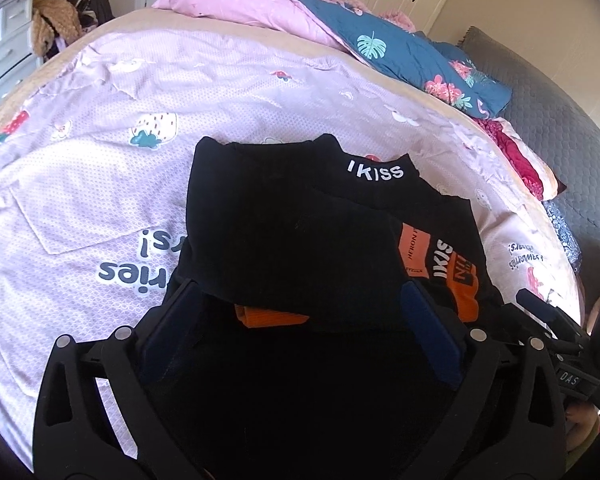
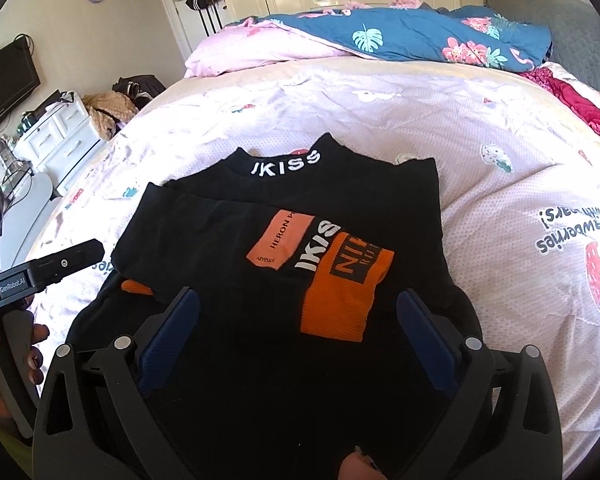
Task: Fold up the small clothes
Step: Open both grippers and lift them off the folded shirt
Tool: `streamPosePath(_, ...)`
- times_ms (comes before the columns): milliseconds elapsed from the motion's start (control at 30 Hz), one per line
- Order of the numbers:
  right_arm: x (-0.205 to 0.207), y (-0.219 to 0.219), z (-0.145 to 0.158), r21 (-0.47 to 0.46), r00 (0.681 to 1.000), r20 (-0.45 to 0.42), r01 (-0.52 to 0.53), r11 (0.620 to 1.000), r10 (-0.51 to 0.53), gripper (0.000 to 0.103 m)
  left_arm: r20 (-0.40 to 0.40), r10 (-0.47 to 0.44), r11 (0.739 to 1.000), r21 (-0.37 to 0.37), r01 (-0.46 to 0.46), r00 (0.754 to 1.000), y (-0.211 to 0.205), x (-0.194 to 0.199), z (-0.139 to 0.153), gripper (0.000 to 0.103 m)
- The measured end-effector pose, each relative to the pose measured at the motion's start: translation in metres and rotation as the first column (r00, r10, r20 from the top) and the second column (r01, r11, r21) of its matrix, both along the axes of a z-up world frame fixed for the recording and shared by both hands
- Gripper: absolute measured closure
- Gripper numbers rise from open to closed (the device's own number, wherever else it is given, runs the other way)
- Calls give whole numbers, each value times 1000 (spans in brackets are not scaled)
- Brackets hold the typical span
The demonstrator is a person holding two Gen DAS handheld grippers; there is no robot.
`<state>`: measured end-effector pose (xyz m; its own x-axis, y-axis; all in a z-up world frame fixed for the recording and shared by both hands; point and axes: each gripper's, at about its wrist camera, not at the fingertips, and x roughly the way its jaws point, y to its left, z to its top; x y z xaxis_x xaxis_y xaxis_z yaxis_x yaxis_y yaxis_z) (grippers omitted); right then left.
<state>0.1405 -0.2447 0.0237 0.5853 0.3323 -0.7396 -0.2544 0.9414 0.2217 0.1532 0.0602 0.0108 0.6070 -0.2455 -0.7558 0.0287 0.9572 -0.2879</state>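
A small black top with white "IKISS" lettering on the collar and orange patches lies on the bed, its sleeves folded across the body; it also shows in the right wrist view. My left gripper is open, its blue-padded jaws spread over the top's near left part. My right gripper is open, jaws spread over the near hem by the orange cuff. Neither holds cloth. The right gripper's tip shows in the left wrist view, the left gripper in the right wrist view.
The bed carries a lilac strawberry-print sheet. A pink and blue floral quilt is heaped at the far side by a grey headboard. White drawers and a clothes pile stand left.
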Motion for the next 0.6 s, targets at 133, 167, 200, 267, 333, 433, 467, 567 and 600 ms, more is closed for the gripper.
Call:
streamPosePath(133,-5,0,8,1,1000,18,-3,1000,3,4,10,2,1000,5,-2,1000,0,-5,5,9)
streamPosePath(167,-6,0,10,1,1000,21,-3,1000,3,4,14,2,1000,9,-2,1000,0,-6,7,9)
streamPosePath(200,-7,-1,13,2,1000,26,-2,1000,2,4,18,1,1000,12,-1,1000,-1,-8,9,9)
streamPosePath(267,-11,-1,17,4,999,34,-3,1000,2,4,26,1,1000,15,-2,1000,0,-12,12,9)
streamPosePath(333,-14,-2,21,6,999,41,-4,1000,3,4,35,0,1000,16,-1,999,0,-16,16,9)
streamPosePath(433,-18,-4,26,8,999,50,-6,1000,5,4,48,1,1000,24,-2,999,0,-22,21,9)
streamPosePath(467,-20,-4,28,8,999,53,-7,1000,7,4,54,1,1000,27,-3,999,-1,-25,23,9)
streamPosePath(567,-28,-6,33,5,998,60,-9,1000,9,4,64,5,999,33,-7,998,-1,-32,27,9)
streamPosePath(600,-31,-7,36,5,998,63,-10,1000,10,4,68,4,999,32,-7,998,-1,-34,29,9)
